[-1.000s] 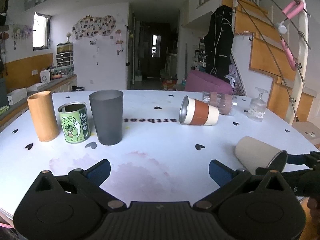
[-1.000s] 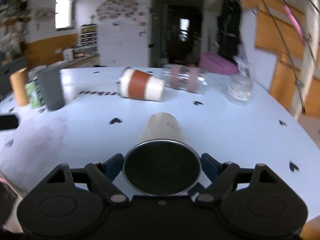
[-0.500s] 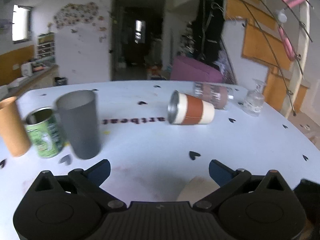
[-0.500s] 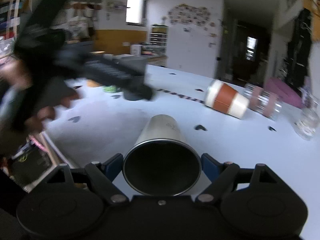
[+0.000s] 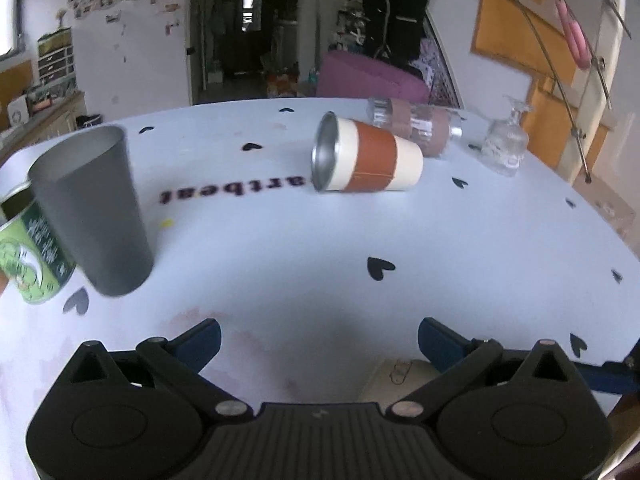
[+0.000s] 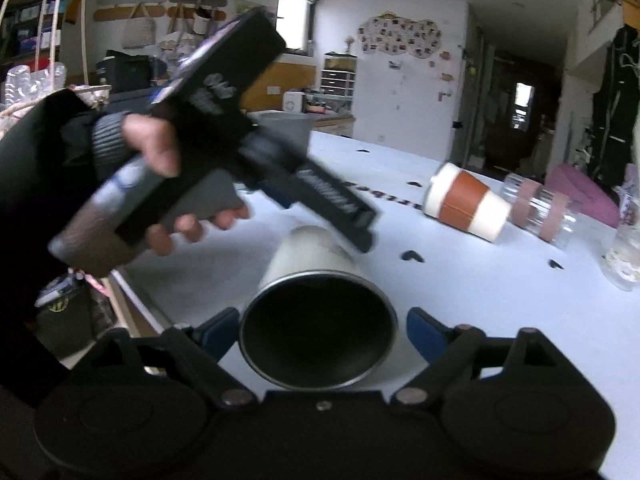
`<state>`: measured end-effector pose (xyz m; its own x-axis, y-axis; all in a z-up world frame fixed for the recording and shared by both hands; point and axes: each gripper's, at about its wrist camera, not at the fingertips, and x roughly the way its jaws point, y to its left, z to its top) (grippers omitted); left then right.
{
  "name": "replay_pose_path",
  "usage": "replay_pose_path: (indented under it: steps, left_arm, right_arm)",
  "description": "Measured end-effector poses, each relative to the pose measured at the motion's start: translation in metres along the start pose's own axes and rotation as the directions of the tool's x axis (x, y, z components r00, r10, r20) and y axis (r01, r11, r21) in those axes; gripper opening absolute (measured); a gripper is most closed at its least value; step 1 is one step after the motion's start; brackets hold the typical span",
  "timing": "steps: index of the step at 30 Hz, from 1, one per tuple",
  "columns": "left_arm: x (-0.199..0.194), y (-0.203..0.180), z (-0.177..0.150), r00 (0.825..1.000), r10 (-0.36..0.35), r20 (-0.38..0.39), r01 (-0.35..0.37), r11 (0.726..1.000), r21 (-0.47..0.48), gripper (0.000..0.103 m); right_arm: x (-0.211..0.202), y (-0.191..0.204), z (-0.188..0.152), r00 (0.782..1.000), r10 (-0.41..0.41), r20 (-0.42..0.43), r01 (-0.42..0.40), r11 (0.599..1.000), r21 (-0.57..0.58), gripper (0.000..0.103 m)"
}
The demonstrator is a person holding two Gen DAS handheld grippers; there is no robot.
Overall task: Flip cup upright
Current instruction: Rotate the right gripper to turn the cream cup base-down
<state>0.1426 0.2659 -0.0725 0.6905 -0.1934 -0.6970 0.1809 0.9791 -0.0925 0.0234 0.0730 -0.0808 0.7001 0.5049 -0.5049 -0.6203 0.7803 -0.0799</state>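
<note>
A cream cup (image 6: 316, 312) lies on its side with its dark steel mouth toward the right wrist camera. My right gripper (image 6: 318, 332) has a blue finger on each side of its rim; I cannot tell if they press it. My left gripper (image 5: 319, 338) is open and empty just above the cup's closed end, a sliver of which (image 5: 394, 376) shows beneath it. In the right wrist view the left gripper and hand (image 6: 224, 168) hover over the cup's far end.
A cream and brown cup (image 5: 366, 158) and a clear banded bottle (image 5: 416, 128) lie on their sides further back. A grey tumbler (image 5: 92, 216) and green can (image 5: 28, 264) stand at left. A glass bottle (image 5: 502, 148) stands right. The white table (image 5: 280, 248) has an edge near left (image 6: 128, 288).
The right gripper swung the cream cup leftward across the table. The left gripper moved forward and right, coming over the cup's closed end.
</note>
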Motion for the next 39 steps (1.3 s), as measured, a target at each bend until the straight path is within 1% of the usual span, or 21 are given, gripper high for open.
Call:
replay_pose_path:
  steps: [3,7,10,14,17,22,27,31,33,35,39]
  left_arm:
    - [-0.01,0.014,-0.004,1.0,-0.01,0.002,0.01,0.999,-0.052,0.103]
    - [-0.023,0.027,-0.011,1.0,0.003,0.007,-0.003,0.996,-0.092,0.103]
    - [-0.029,0.034,-0.019,1.0,-0.012,-0.006,0.011,0.993,-0.119,0.103]
    - [-0.033,0.039,-0.031,1.0,-0.006,-0.029,0.002,0.991,-0.137,0.103]
    - [-0.035,0.04,-0.037,0.999,-0.018,-0.038,0.012,0.989,-0.146,0.103]
    - [-0.034,0.039,-0.038,0.999,-0.031,-0.043,0.024,0.989,-0.146,0.103]
    - [-0.042,0.034,-0.025,0.996,-0.071,-0.044,0.062,0.98,-0.191,0.103]
    - [-0.042,0.019,-0.005,0.987,-0.15,-0.055,0.135,0.968,-0.209,0.103]
    - [-0.037,0.007,0.007,0.981,-0.182,-0.063,0.167,0.967,-0.193,0.103]
    - [-0.029,-0.006,0.018,0.974,-0.209,-0.082,0.193,0.966,-0.171,0.103]
    - [-0.005,-0.022,0.032,0.963,-0.224,-0.151,0.196,0.964,-0.178,0.101]
  right_arm:
    - [0.001,-0.006,-0.003,0.999,-0.052,-0.006,0.052,0.999,0.012,0.095]
    - [0.005,-0.015,-0.005,0.994,-0.111,-0.018,0.112,0.993,0.034,0.094]
    - [0.006,-0.022,-0.005,0.991,-0.13,-0.011,0.131,0.989,0.069,0.094]
    - [0.013,-0.029,-0.001,0.986,-0.169,0.001,0.168,0.979,0.115,0.093]
    - [0.019,-0.033,0.002,0.981,-0.196,-0.001,0.195,0.97,0.145,0.09]
    - [0.024,-0.039,0.002,0.979,-0.204,-0.008,0.202,0.965,0.164,0.09]
    - [0.02,-0.043,0.0,0.98,-0.198,-0.004,0.195,0.963,0.184,0.09]
    - [0.02,-0.045,-0.001,0.981,-0.193,-0.002,0.189,0.96,0.207,0.09]
    - [0.02,-0.046,-0.002,0.982,-0.187,-0.003,0.184,0.958,0.218,0.09]
    - [0.021,-0.047,-0.003,0.983,-0.184,-0.004,0.181,0.957,0.227,0.09]
    - [0.022,-0.049,-0.005,0.983,-0.181,-0.007,0.177,0.955,0.238,0.09]
